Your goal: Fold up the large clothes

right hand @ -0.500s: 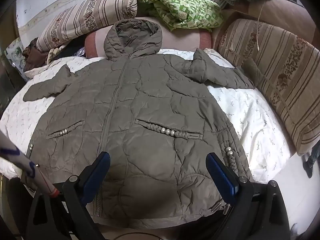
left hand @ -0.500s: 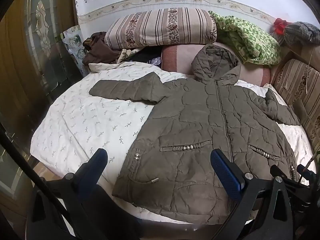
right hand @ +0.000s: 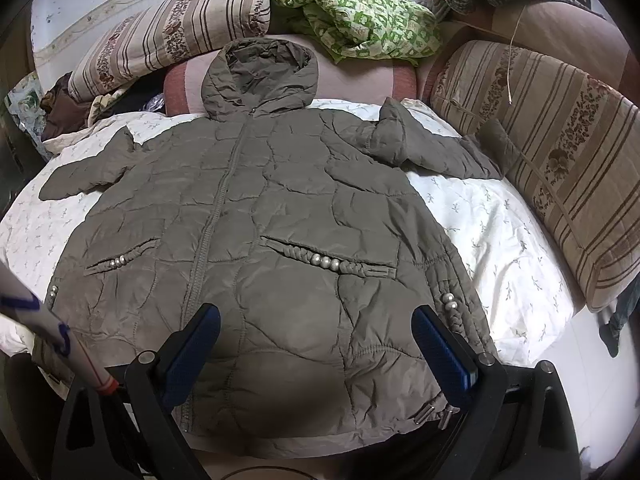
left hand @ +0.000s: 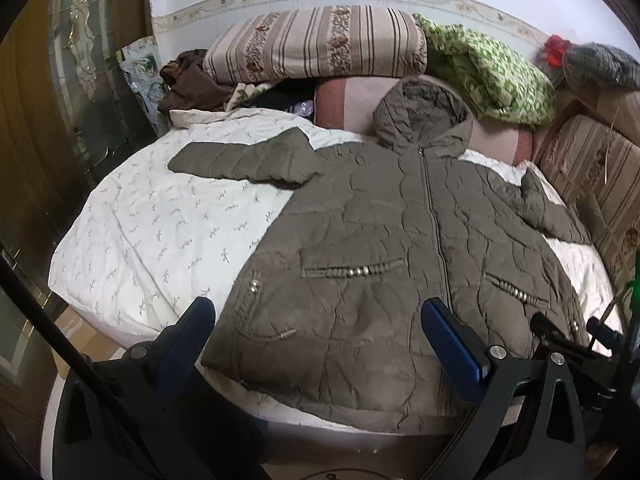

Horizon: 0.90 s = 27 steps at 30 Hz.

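Observation:
An olive quilted hooded jacket (left hand: 384, 248) lies flat and face up on the bed, zipped, sleeves spread out to both sides, hood toward the pillows. It also shows in the right wrist view (right hand: 272, 232). My left gripper (left hand: 320, 320) is open and empty, hovering above the jacket's lower left hem. My right gripper (right hand: 316, 328) is open and empty, above the jacket's bottom hem near the middle. Neither touches the cloth.
The white patterned bedsheet (left hand: 160, 232) covers the bed. Striped pillows (left hand: 320, 48) and a green blanket (left hand: 492, 76) lie at the head. A striped cushion (right hand: 552, 152) leans along the right side. A wooden door (left hand: 48, 120) stands at left.
Both grippers have shifted only slightly; the jacket has not moved.

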Available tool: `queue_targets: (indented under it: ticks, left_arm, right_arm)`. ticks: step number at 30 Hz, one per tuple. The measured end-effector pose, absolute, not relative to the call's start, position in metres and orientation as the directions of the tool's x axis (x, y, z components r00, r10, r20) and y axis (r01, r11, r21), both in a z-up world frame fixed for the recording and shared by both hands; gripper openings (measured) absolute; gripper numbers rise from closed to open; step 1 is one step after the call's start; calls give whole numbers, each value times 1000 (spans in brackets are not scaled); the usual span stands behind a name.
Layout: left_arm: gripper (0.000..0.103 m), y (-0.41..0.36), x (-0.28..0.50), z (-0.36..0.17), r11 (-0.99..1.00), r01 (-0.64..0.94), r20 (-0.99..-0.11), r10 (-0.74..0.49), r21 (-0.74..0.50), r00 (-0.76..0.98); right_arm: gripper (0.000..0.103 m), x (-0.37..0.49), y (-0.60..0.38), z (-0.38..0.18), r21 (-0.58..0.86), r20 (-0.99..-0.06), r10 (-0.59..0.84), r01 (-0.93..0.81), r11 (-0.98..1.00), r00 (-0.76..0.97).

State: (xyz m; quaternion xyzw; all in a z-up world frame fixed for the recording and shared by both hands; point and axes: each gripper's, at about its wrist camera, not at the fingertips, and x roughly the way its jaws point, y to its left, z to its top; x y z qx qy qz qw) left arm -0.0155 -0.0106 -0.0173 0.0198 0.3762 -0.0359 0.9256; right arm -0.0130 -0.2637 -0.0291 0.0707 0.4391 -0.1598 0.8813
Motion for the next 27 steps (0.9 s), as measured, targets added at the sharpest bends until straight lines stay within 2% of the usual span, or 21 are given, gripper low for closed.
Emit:
queue_targets:
  ticks: [14,27]
  left_arm:
    - [103,-22,-23,-16,983,178,-682,-157,-40,714]
    - [103,-32,-17,-34,981,185,-740,-80,61,668]
  right_arm:
    - [99,-13,-266,-36,-25,-804,-225,346,938,551]
    - [99,-10,-264,-43,-38,-819,-223,338,940,529]
